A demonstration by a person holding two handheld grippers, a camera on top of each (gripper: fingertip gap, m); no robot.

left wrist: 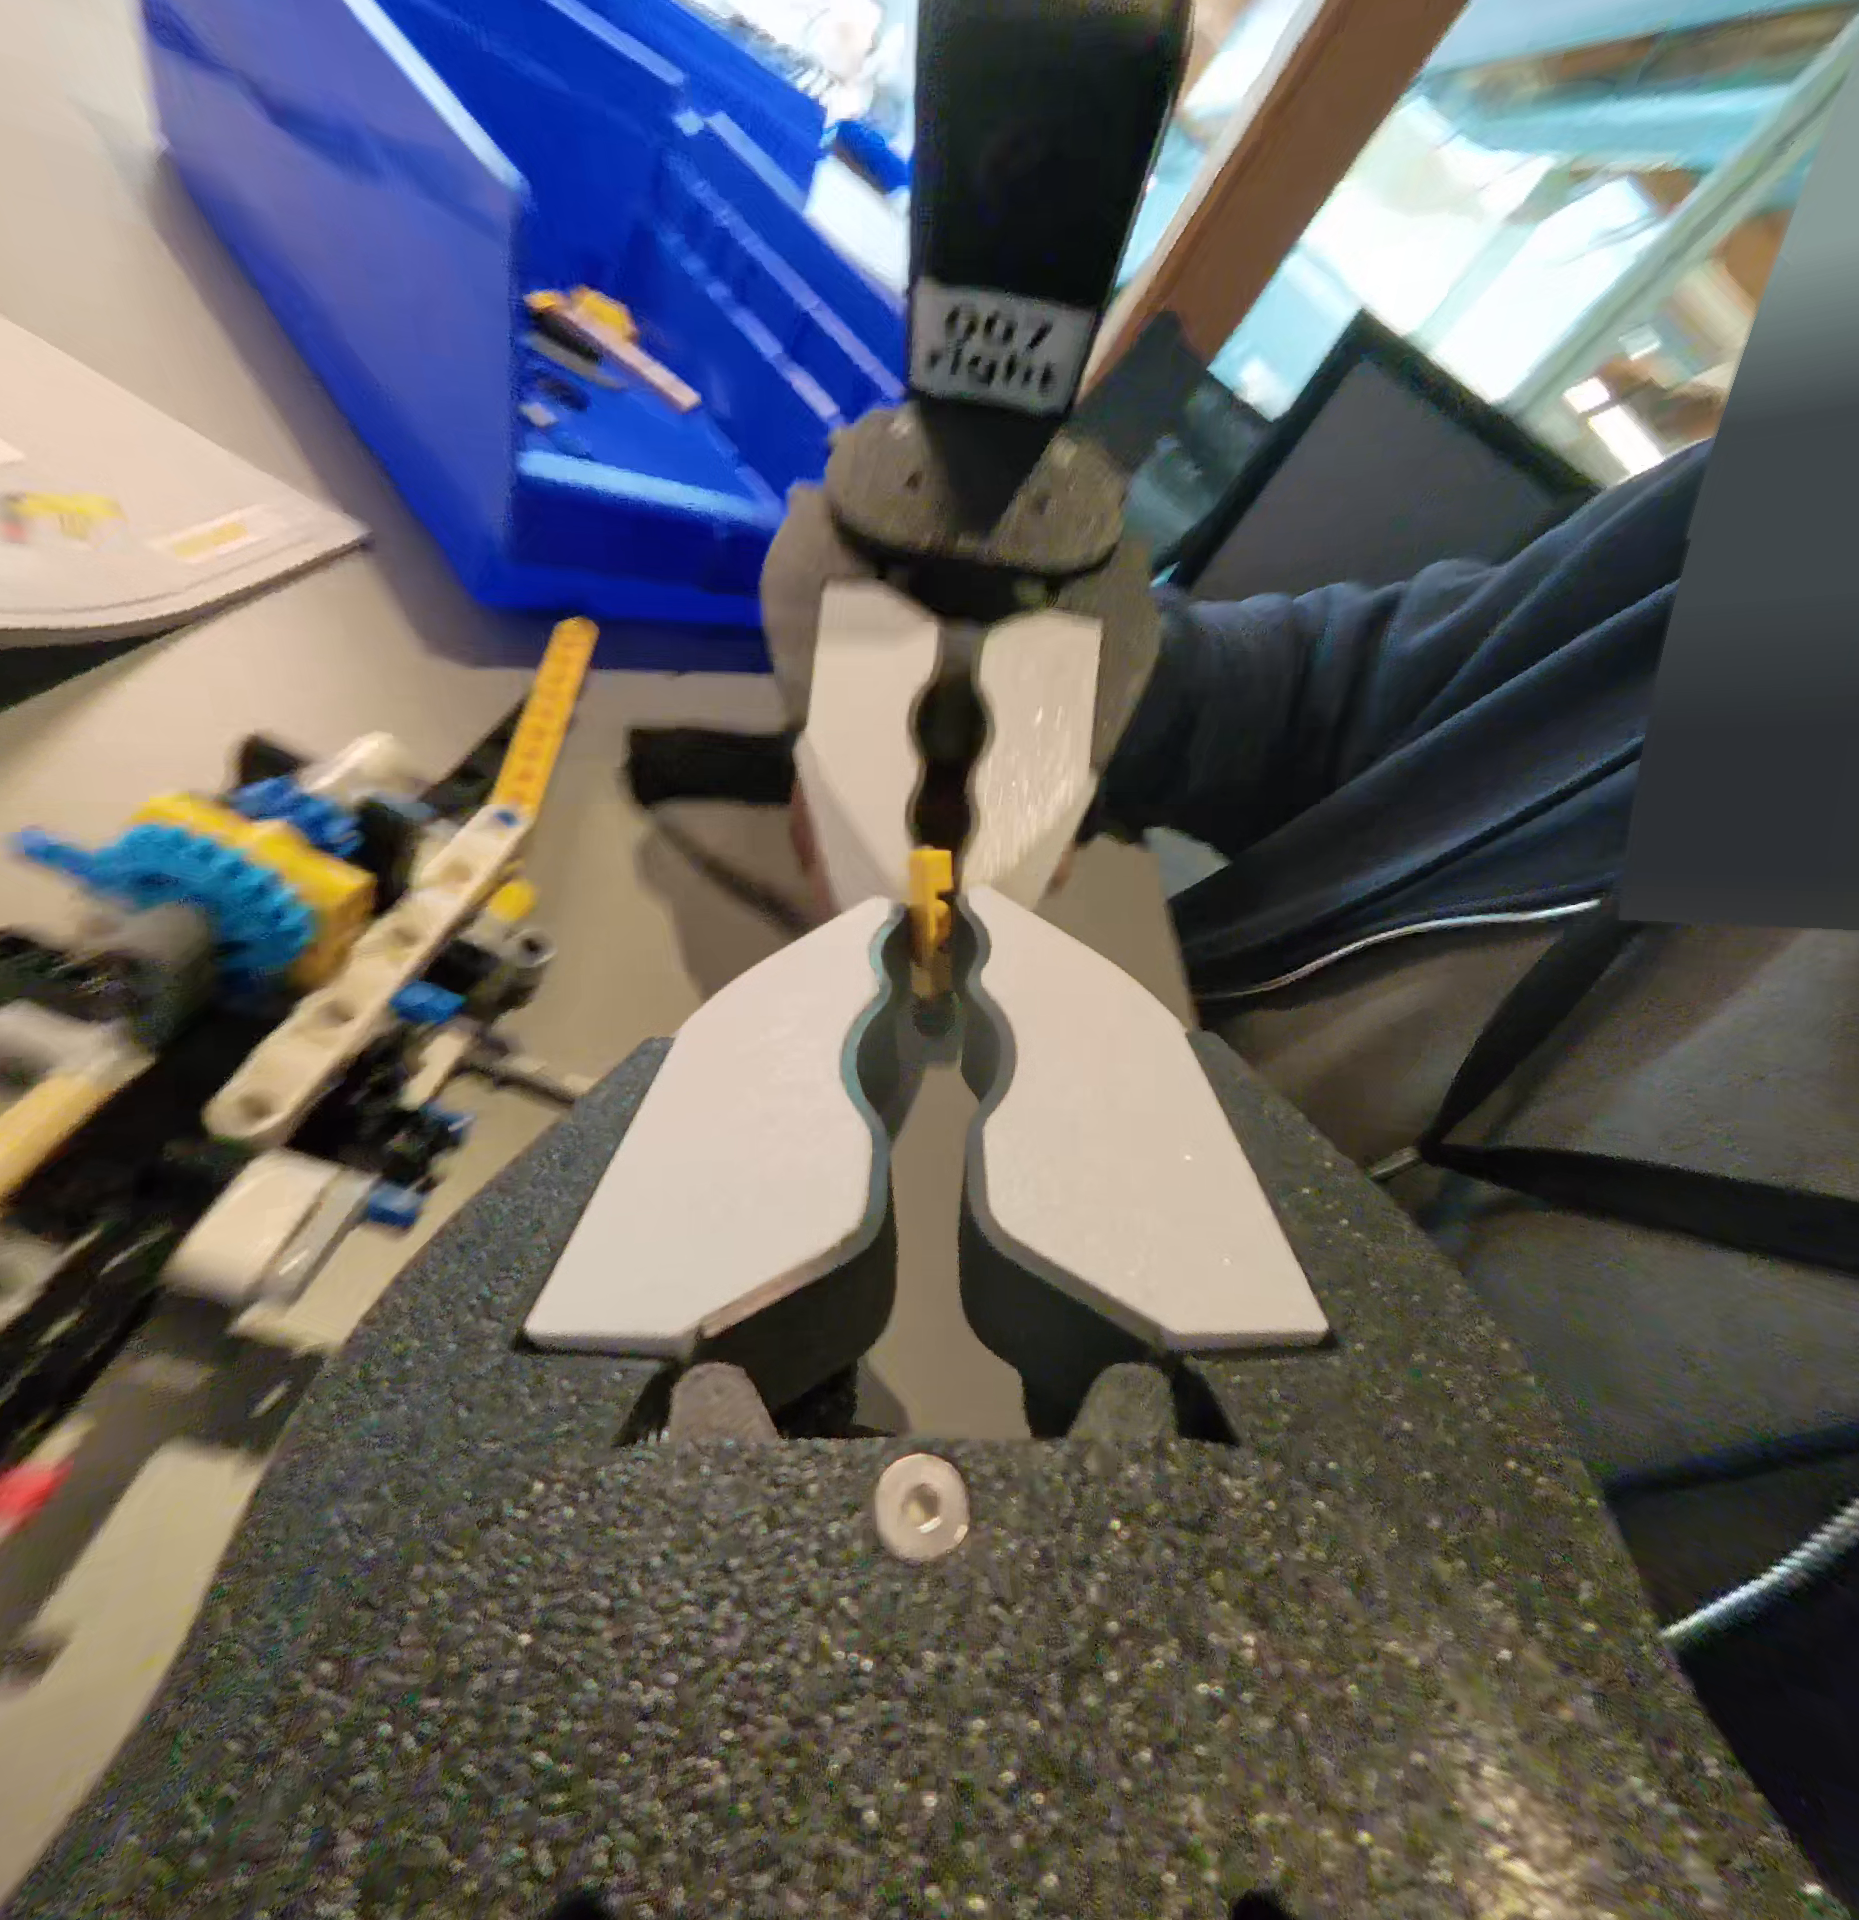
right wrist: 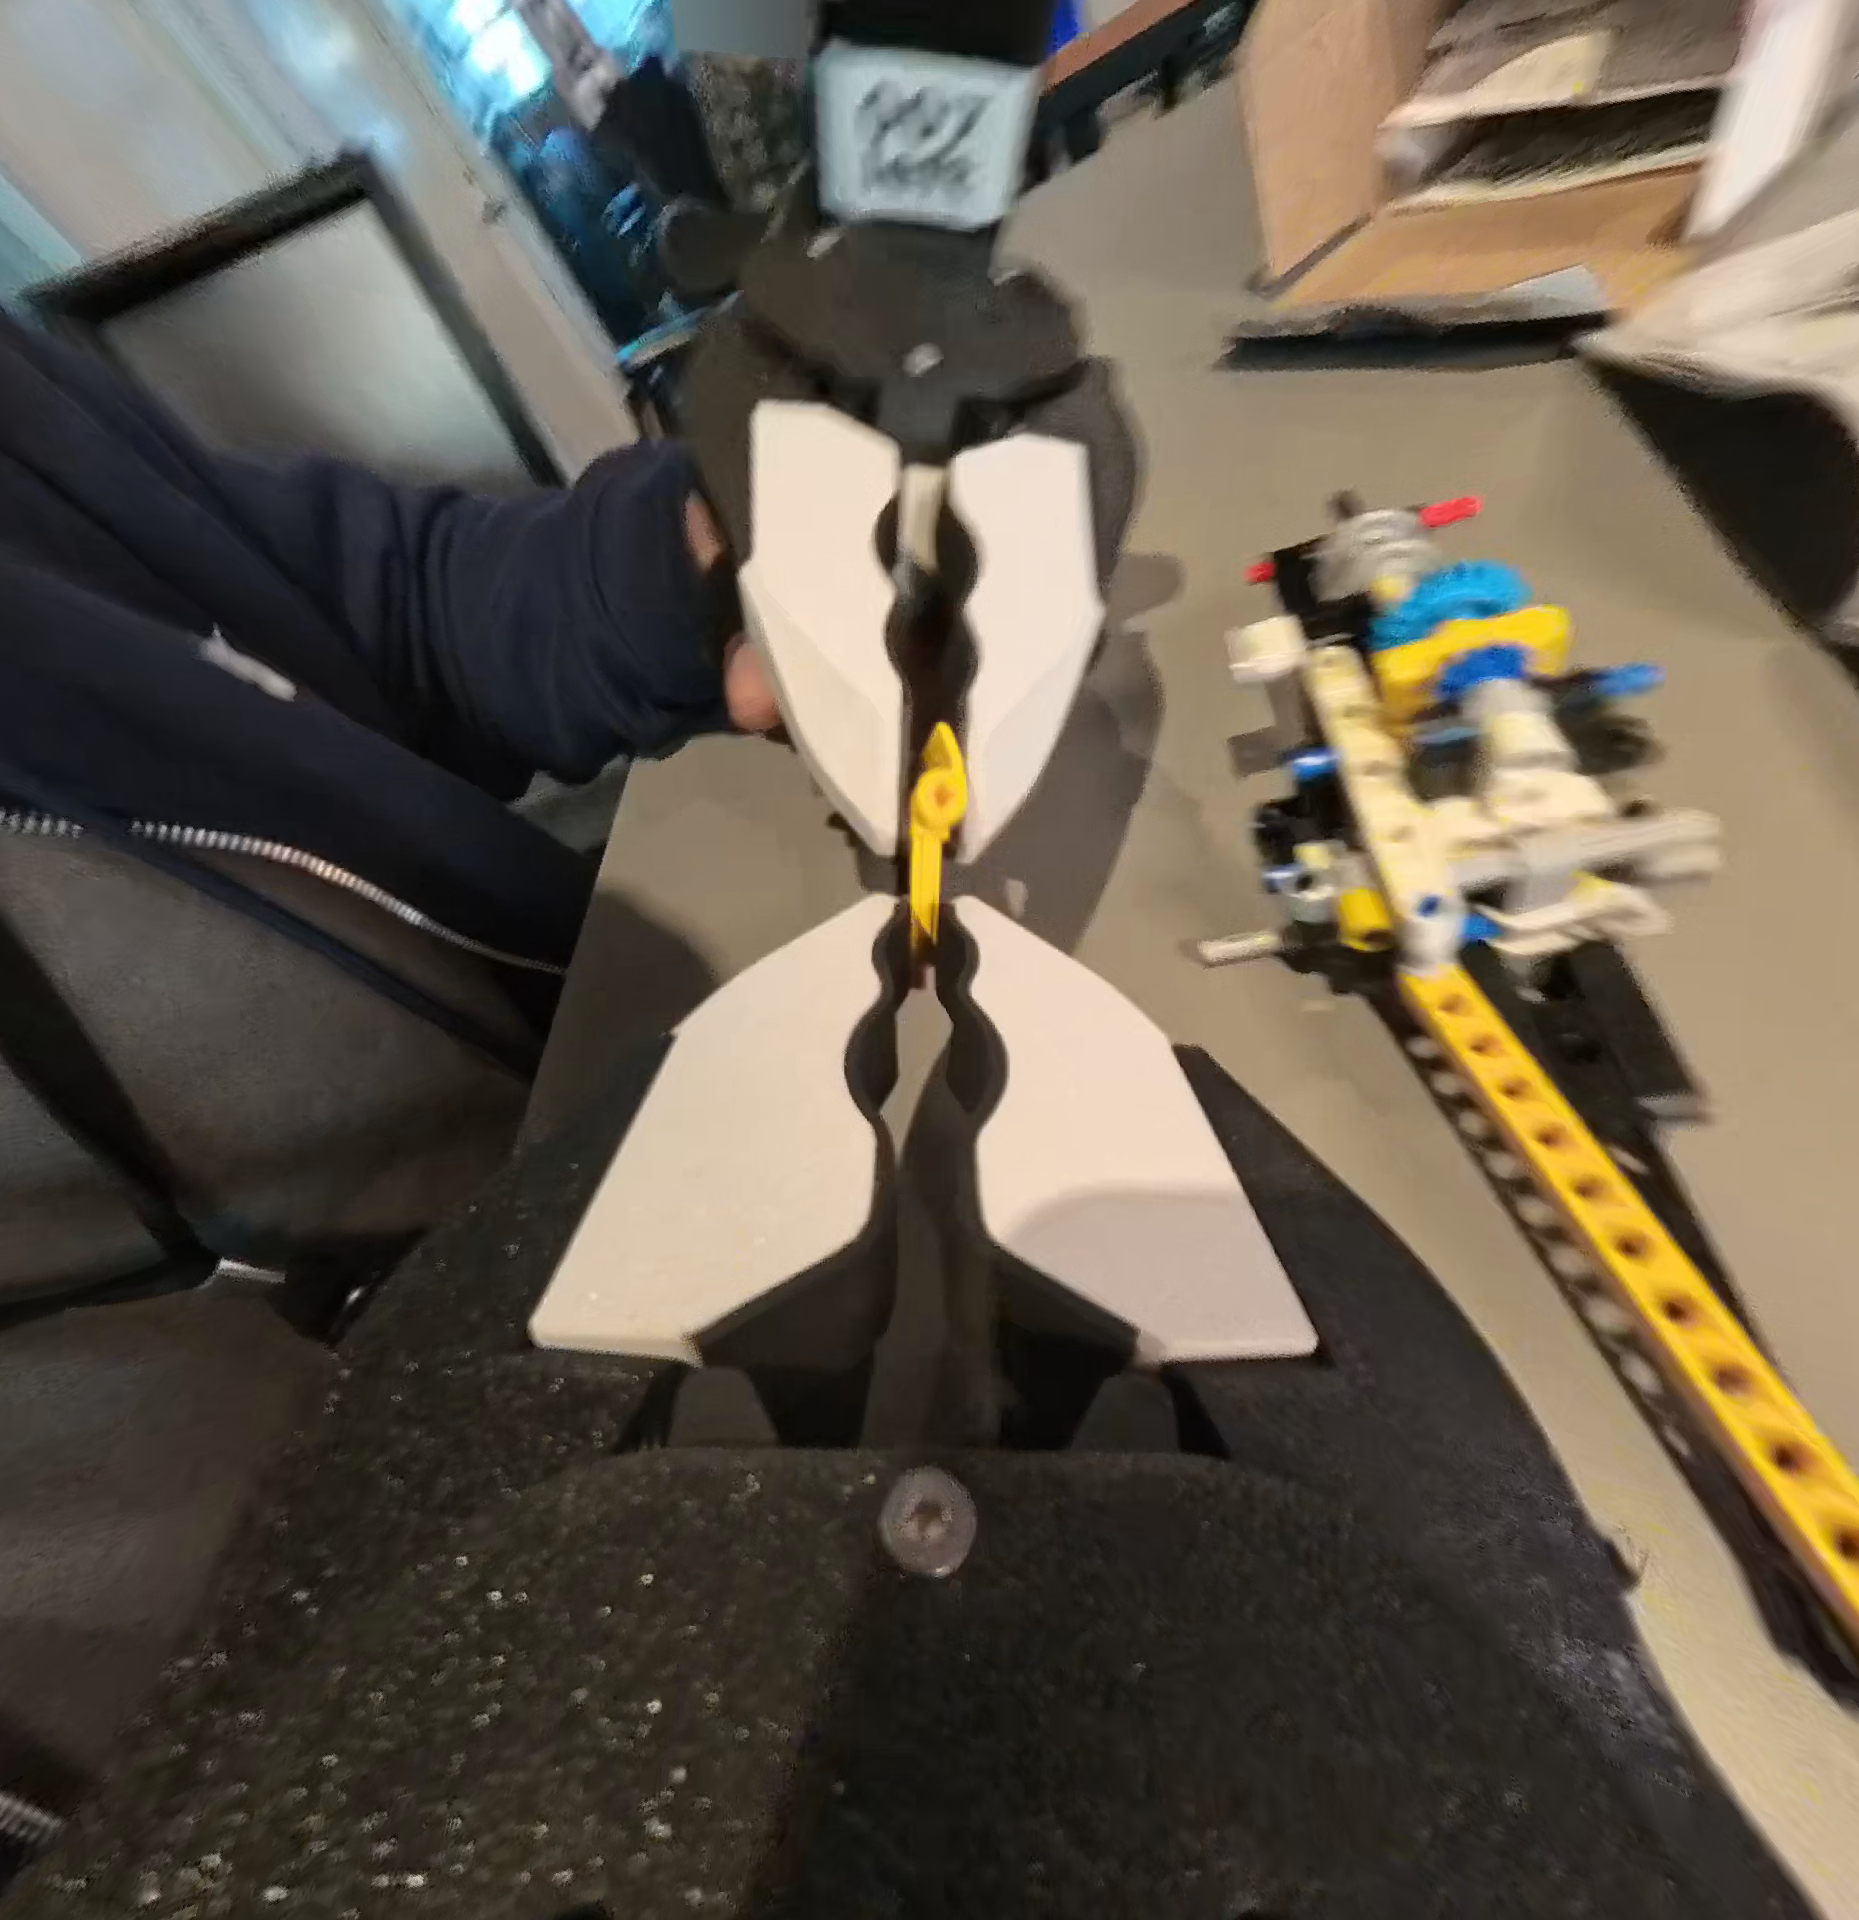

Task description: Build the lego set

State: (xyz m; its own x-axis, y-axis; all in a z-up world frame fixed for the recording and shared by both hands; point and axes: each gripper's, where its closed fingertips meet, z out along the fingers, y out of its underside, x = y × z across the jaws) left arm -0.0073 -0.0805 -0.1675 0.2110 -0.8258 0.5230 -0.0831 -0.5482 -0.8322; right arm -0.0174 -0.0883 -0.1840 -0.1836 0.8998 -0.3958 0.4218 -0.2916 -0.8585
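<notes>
Both grippers, left (left wrist: 930, 914) and right (right wrist: 925, 914), pinch one small yellow plastic connector (right wrist: 930, 831) tip-to-tip; the half-built yellow-and-white beam model (right wrist: 1465, 769) awaits it.

Right tool (right wrist: 923, 940) and left tool (right wrist: 930, 831) tip to tip, both pinching a yellow piece (right wrist: 933, 831), lego model (right wrist: 1465, 748) beside
</notes>
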